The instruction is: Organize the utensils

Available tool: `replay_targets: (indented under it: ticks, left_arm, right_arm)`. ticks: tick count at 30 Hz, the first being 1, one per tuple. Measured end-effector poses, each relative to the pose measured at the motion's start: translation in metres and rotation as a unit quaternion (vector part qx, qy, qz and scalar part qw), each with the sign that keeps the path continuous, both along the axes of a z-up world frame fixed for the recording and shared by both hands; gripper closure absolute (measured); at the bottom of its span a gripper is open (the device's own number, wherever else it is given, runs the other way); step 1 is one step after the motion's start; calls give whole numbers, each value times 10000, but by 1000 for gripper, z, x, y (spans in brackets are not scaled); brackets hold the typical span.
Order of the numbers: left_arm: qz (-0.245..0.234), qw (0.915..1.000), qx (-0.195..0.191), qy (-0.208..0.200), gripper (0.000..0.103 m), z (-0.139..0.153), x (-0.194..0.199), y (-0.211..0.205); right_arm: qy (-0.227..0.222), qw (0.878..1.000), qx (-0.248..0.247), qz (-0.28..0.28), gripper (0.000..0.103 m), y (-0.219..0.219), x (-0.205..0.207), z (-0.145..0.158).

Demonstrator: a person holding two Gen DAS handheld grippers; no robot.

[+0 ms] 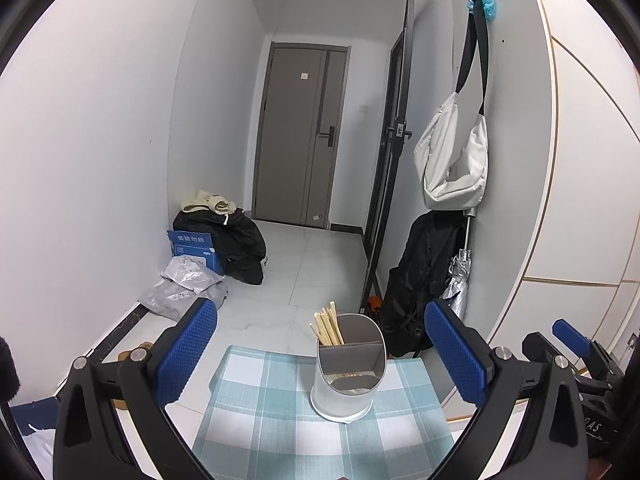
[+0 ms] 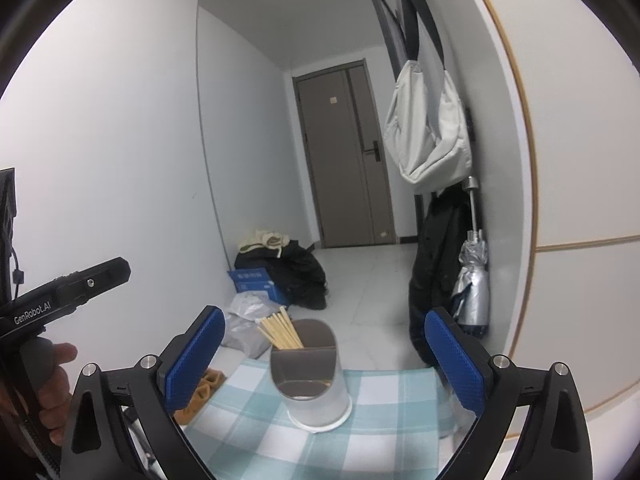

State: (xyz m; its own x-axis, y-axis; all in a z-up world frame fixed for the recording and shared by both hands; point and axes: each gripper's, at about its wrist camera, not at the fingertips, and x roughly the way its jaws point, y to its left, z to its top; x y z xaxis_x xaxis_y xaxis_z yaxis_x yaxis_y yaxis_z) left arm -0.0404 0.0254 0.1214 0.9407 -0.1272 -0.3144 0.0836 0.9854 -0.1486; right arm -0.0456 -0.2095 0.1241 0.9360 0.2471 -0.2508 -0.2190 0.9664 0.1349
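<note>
A white utensil holder (image 1: pixel 347 376) with grey dividers stands upright on a teal checked tablecloth (image 1: pixel 280 432). Several wooden chopsticks (image 1: pixel 328 326) lean out of its far-left compartment. My left gripper (image 1: pixel 320 356) is open, its blue pads wide apart with nothing between them; the holder sits ahead of it. In the right wrist view the same holder (image 2: pixel 310 380) and chopsticks (image 2: pixel 280 332) stand ahead of my right gripper (image 2: pixel 324 356), which is also open and holds nothing. The right gripper's blue pad (image 1: pixel 570 336) shows at the far right of the left wrist view.
The table ends just past the holder, with tiled floor beyond. A blue box (image 1: pixel 194 250), black clothes (image 1: pixel 240 244) and grey bags lie by the left wall. A white bag (image 1: pixel 452 160), a black coat and a silver umbrella (image 1: pixel 458 280) hang on the right wall. A person's hand (image 2: pixel 52 384) holds the left gripper's handle.
</note>
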Motion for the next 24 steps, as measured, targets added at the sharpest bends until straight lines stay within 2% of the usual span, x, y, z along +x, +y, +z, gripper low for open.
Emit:
replay_targets:
  ticks: [5,12,24]
  left_arm:
    - [247,9996,32,-119,2,-9,-8,-1]
    - [251,9996,66,-71,2,-27,-14,-3]
    - [343,9993,177,6,2,-51,-11,-6]
  right_arm:
    - [-91,9999,-56,-11,1,-3,-10,-10]
    - [-311,9993,-196,33,1,0,-22,-25]
    - [-412,9989,-219,-67,1,0,-26,-51]
